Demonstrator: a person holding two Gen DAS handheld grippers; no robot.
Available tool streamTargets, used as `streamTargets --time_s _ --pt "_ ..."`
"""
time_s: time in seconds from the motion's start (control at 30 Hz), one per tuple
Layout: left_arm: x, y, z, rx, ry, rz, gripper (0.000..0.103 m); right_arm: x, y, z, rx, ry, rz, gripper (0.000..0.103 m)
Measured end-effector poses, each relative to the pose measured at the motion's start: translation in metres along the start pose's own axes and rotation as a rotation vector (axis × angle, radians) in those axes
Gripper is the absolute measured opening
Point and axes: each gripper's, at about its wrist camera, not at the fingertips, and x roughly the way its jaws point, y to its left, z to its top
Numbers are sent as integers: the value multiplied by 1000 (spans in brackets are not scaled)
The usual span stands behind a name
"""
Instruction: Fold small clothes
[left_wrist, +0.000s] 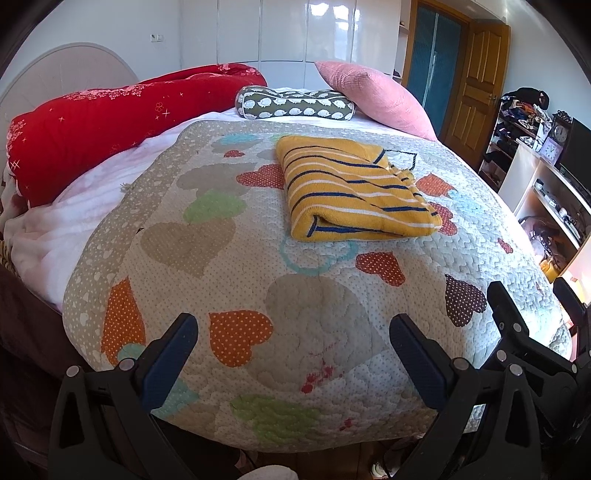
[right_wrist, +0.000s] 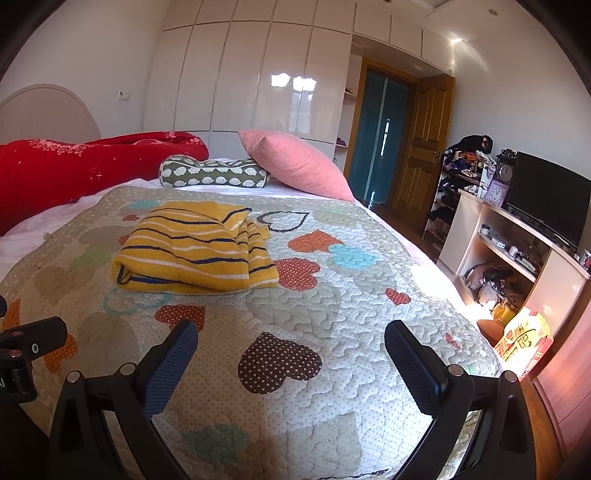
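A yellow knit garment with navy and white stripes (left_wrist: 351, 192) lies folded into a thick rectangle on the heart-patterned quilt (left_wrist: 229, 229); it also shows in the right wrist view (right_wrist: 195, 251). My left gripper (left_wrist: 293, 328) is open and empty, held near the foot edge of the bed, well short of the garment. My right gripper (right_wrist: 290, 336) is open and empty, also back from the garment, to the right of the left one. The right gripper's fingers (left_wrist: 506, 310) show at the right edge of the left wrist view.
A red duvet (left_wrist: 110, 122), a sheep-print bolster (left_wrist: 295, 103) and a pink pillow (left_wrist: 373, 96) lie at the head of the bed. A white TV cabinet (right_wrist: 517, 251) with a screen and clocks stands on the right. A wooden door (right_wrist: 424, 158) is behind.
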Motion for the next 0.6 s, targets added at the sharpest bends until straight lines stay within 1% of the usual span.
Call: streamTargets --time_s 0.33,0.6 --pt "2 1 -2 -6 15 -7 103 3 2 -3 -2 15 3 102" --pt "8 3 -2 -20 35 -13 103 4 8 -5 -27 24 4 102"
